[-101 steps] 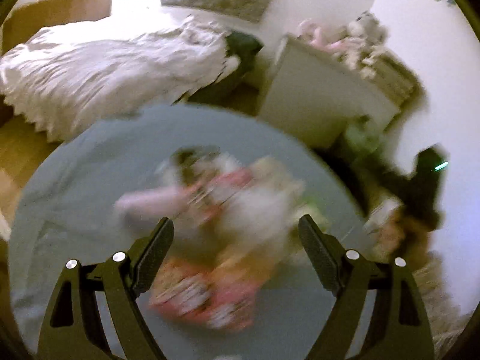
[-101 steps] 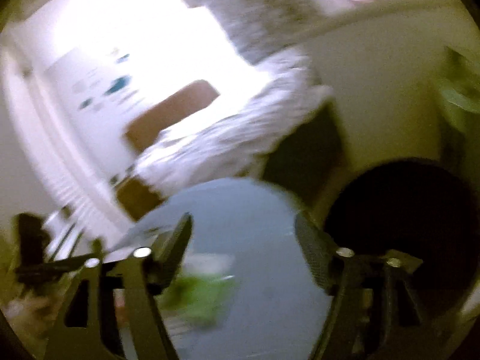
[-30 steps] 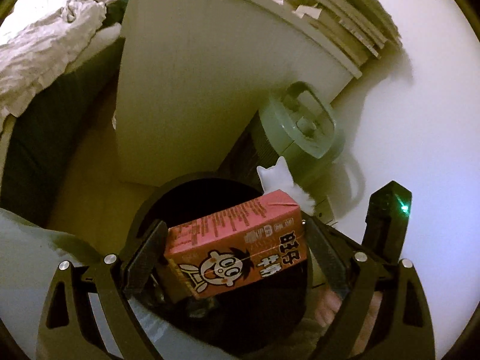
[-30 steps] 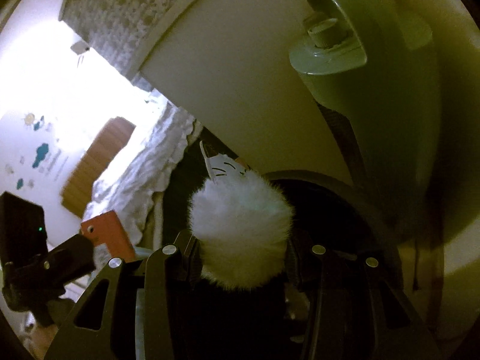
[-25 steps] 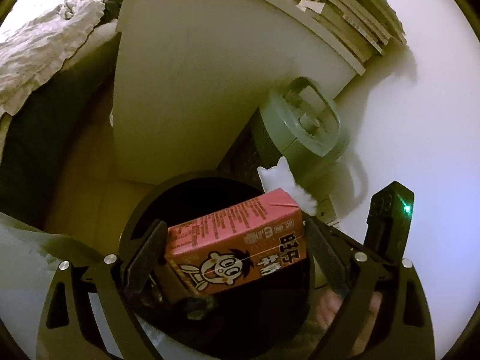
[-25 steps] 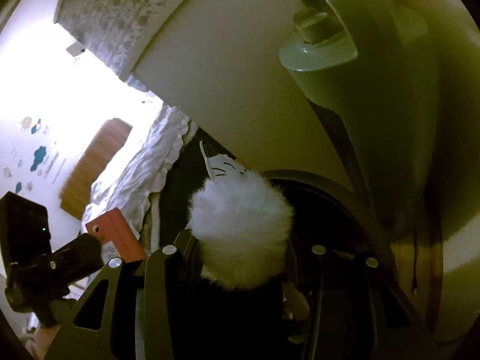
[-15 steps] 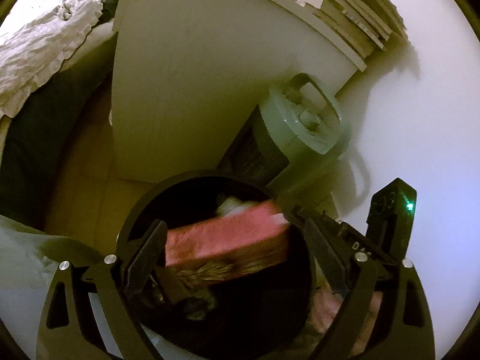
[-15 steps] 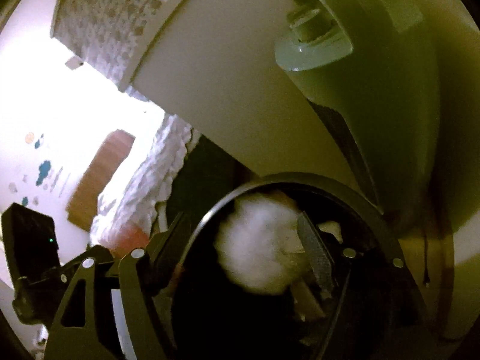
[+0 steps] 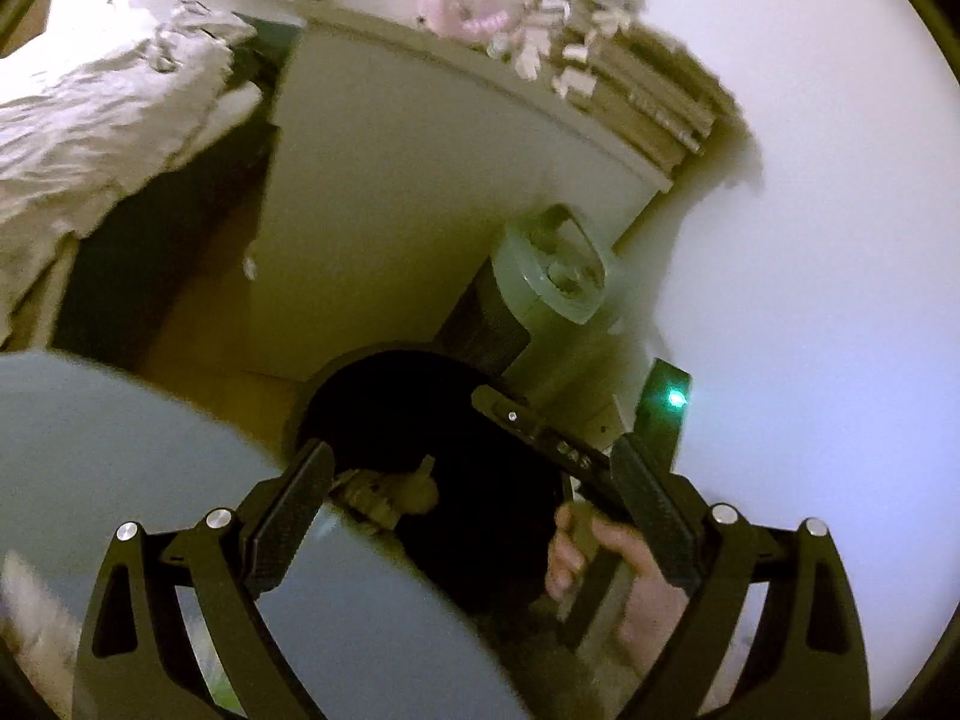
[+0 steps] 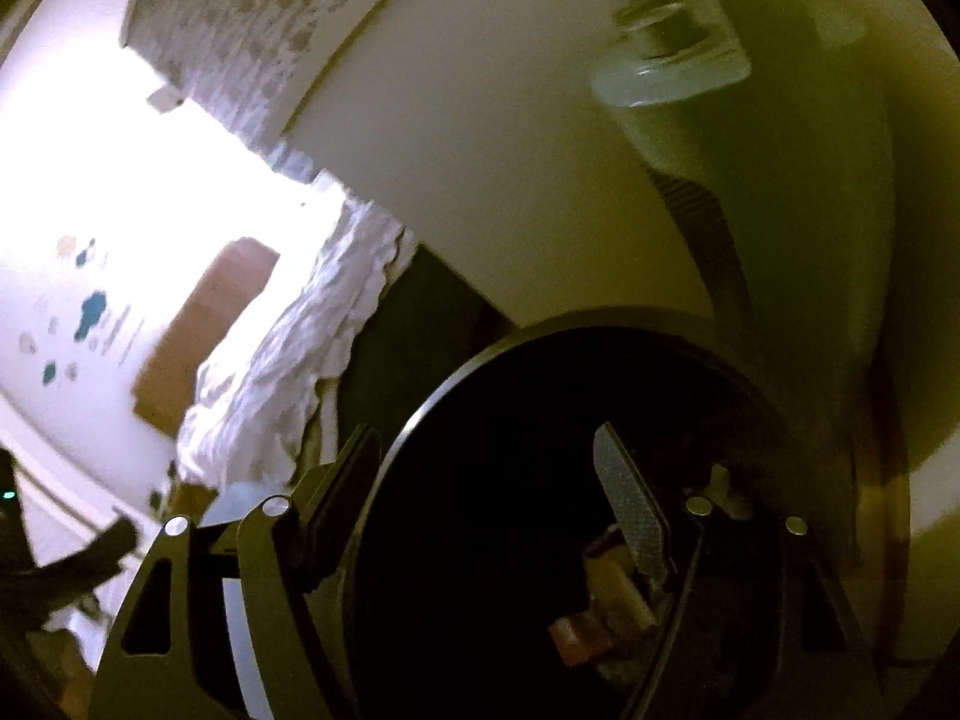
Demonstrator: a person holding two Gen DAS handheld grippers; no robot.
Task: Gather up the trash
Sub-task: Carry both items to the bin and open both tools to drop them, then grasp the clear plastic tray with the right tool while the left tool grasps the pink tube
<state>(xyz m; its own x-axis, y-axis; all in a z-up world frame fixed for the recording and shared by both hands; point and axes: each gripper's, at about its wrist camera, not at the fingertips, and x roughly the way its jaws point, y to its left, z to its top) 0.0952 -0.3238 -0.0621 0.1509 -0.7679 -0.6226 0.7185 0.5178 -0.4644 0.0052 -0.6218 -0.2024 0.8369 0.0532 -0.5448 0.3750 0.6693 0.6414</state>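
A round black trash bin stands on the floor by a white cabinet; it also shows in the right wrist view. My left gripper is open and empty, raised above the bin's near rim. My right gripper is open and empty over the bin's mouth. Dropped trash, with a reddish carton, lies dim at the bin's bottom. The right gripper's body and the hand holding it show in the left wrist view.
A grey-blue round table lies at lower left. A white cabinet with stacked books and toys stands behind the bin. A green heater stands beside the bin by the wall. A bed with a white quilt is at left.
My left gripper let go of the red carton and my right let go of the white fluffy item; both fell into the bin. My left gripper has pulled back and up.
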